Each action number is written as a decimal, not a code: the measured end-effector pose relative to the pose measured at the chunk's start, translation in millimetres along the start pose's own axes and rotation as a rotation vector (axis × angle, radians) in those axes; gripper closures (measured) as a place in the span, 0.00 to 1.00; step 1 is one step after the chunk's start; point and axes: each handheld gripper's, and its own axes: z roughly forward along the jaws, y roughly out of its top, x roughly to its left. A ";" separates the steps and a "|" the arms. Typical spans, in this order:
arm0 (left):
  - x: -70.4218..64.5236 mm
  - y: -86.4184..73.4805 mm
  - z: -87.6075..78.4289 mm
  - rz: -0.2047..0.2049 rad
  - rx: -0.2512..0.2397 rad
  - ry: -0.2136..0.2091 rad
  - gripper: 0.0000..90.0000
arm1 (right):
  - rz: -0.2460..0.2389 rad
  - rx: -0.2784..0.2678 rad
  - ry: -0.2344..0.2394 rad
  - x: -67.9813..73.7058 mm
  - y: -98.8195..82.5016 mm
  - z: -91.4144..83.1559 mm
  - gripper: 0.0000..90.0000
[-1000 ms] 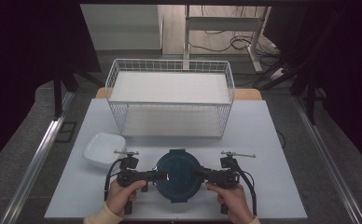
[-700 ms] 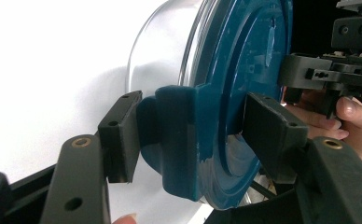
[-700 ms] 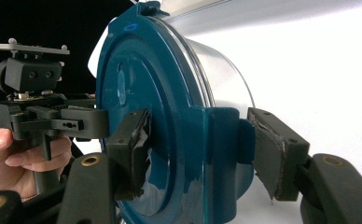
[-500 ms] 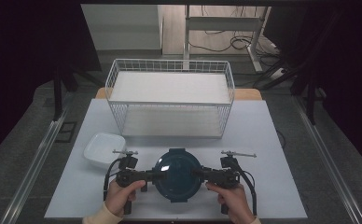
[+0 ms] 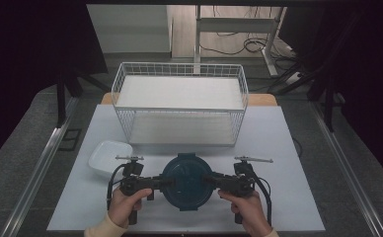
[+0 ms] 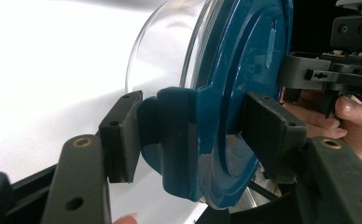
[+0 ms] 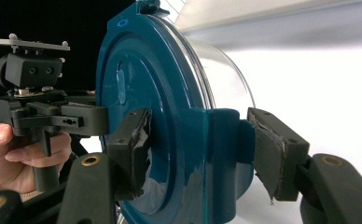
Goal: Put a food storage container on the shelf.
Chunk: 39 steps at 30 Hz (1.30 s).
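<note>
This looks like a lab or test room set up for recording: a plain white rectangular table (image 5: 278,148) stands between black curtains on grey carpet, with aluminium rails (image 5: 41,168) along its sides and loose black cables (image 5: 239,47) on the floor behind.

a round clear container (image 5: 186,181) with a dark teal lid (image 6: 244,84) sits between the left gripper (image 5: 166,181) and right gripper (image 5: 208,178). each clamps one of the lid's side latch tabs. lid faces up; the clear body hangs below it.
</note>
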 end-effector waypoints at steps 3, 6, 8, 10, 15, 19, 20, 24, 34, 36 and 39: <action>-1.4 3.4 -1.7 0.001 -0.007 -0.002 0.45 | -0.013 -0.006 -0.001 2.5 5.2 -0.7 0.46; -3.3 8.0 -3.6 0.007 -0.012 0.000 0.45 | -0.019 -0.010 0.001 4.3 9.8 -1.3 0.46; -5.5 12.0 -5.5 0.010 -0.015 0.003 0.45 | -0.022 -0.013 0.003 5.5 13.3 -1.8 0.46; -6.7 14.2 -6.7 0.015 -0.017 0.004 0.45 | -0.029 -0.020 0.005 7.8 17.5 -2.7 0.46; -17.7 29.0 -16.9 0.041 -0.038 0.012 0.45 | -0.050 -0.036 0.012 16.2 30.3 -6.7 0.46; -26.7 40.1 -24.8 0.069 -0.053 0.017 0.45 | -0.067 -0.054 0.021 24.3 41.4 -11.1 0.46; -28.5 42.8 -26.6 0.077 -0.054 0.018 0.45 | -0.071 -0.058 0.022 26.4 44.1 -12.4 0.46; -34.7 52.8 -31.8 0.091 -0.064 0.018 0.45 | -0.082 -0.068 0.027 32.4 54.4 -16.4 0.46; -43.9 74.4 -41.9 0.107 -0.088 -0.001 0.45 | -0.121 -0.088 0.021 46.8 78.2 -24.0 0.47; -46.5 78.5 -44.4 0.112 -0.093 -0.002 0.45 | -0.125 -0.093 0.022 49.8 82.8 -25.5 0.47; -48.7 84.6 -48.0 0.118 -0.100 -0.009 0.45 | -0.135 -0.100 0.020 55.1 89.4 -28.0 0.47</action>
